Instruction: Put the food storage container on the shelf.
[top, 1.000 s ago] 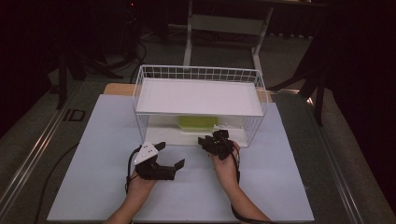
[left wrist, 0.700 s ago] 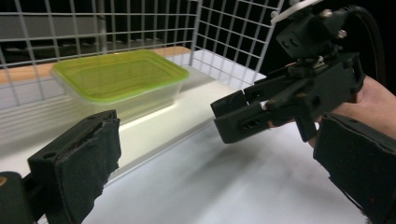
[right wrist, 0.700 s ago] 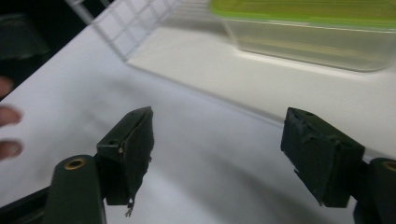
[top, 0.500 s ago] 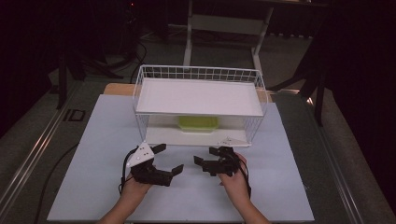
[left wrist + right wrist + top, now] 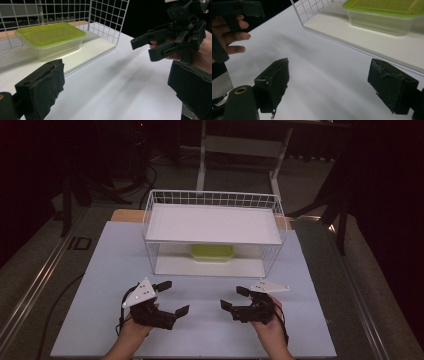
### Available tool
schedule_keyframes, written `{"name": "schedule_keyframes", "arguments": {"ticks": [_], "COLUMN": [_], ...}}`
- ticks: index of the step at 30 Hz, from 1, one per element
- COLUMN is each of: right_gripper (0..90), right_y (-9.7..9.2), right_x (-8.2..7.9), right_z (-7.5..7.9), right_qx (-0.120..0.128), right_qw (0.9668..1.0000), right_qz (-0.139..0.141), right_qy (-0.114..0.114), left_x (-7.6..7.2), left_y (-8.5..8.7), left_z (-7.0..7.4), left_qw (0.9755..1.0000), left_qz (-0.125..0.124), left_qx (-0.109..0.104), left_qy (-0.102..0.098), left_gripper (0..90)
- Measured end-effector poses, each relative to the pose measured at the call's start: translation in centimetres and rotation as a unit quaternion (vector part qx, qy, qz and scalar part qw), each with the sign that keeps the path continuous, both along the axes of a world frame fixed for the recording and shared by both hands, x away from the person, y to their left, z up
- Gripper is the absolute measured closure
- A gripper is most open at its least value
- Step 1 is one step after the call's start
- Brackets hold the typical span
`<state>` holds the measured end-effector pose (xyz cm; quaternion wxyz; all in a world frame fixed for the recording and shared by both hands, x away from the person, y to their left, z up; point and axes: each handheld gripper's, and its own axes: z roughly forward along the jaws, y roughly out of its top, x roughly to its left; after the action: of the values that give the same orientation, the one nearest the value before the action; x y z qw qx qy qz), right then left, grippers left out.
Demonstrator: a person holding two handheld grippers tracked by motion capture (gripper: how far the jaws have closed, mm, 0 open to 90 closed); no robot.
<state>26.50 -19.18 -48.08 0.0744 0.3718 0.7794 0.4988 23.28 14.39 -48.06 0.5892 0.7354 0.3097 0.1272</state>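
From the high view, a white table (image 5: 200, 270) carries a wire basket (image 5: 212, 200) toward its far edge, with a white shelf (image 5: 212, 222) across its top and a green-lidded box (image 5: 212, 252) on its floor, at the middle under the shelf. The letters "ID" (image 5: 80, 243) stand on the grey surface beside the table's left edge. The left gripper (image 5: 176, 297) and the right gripper (image 5: 232, 297) sit near the near edge, well apart from the basket, jaws spread and empty, facing each other over bare tabletop; the right jaws have just been opening with nothing between them. In the left gripper view, the box (image 5: 50, 37) rests inside the basket's front corner, its lid on and the sides clear; the wire wall (image 5: 107, 17) ends just beside it, and white table runs open to the right gripper (image 5: 150, 47), held by a hand (image 5: 203, 55). In the right gripper view, wide-set black pads (image 5: 274, 80) frame empty table; the box (image 5: 387, 15) lies beyond the basket's front rim, and fingers (image 5: 234, 37) of the other hand show at the left.
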Motion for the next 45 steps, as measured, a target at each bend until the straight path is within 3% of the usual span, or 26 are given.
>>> {"name": "schedule_keyframes", "arguments": {"ticks": [8, 21, 28, 37, 40, 45], "right_gripper": [17.4, 17.7, 17.7, 17.7, 17.7, 17.8], "right_y": [-1.9, -5.5, -6.2, -6.4, -6.6, -6.9], "right_x": [-1.1, -2.9, -3.3, -3.8, -3.7, -3.0], "right_z": [0.5, 0.6, 0.2, -0.9, -1.3, -2.2], "right_qx": [-0.009, -0.014, -0.014, -0.023, -0.029, -0.036], "right_qw": [0.9998, 0.9992, 0.9987, 0.9991, 0.9989, 0.9989], "right_qz": [-0.005, -0.033, -0.046, -0.033, -0.034, -0.024], "right_qy": [-0.019, -0.018, -0.015, -0.015, -0.014, -0.019], "left_x": [-1.1, -2.3, -2.8, -3.4, -3.5, -3.5], "left_y": [1.4, 4.5, 5.3, 6.3, 6.4, 6.6], "left_z": [-0.7, -1.1, -1.7, -2.7, -3.0, -3.3], "left_qw": [0.9999, 0.9997, 0.9995, 0.9991, 0.9989, 0.999], "left_qz": [-0.001, 0.019, 0.026, 0.035, 0.04, 0.039], "left_qx": [0.007, 0.009, 0.006, 0.001, 0.009, 0.0], "left_qy": [0.012, 0.015, 0.019, 0.023, 0.022, 0.022], "left_gripper": [1.6, 1.6, 1.6, 1.6, 1.6, 1.6]}}
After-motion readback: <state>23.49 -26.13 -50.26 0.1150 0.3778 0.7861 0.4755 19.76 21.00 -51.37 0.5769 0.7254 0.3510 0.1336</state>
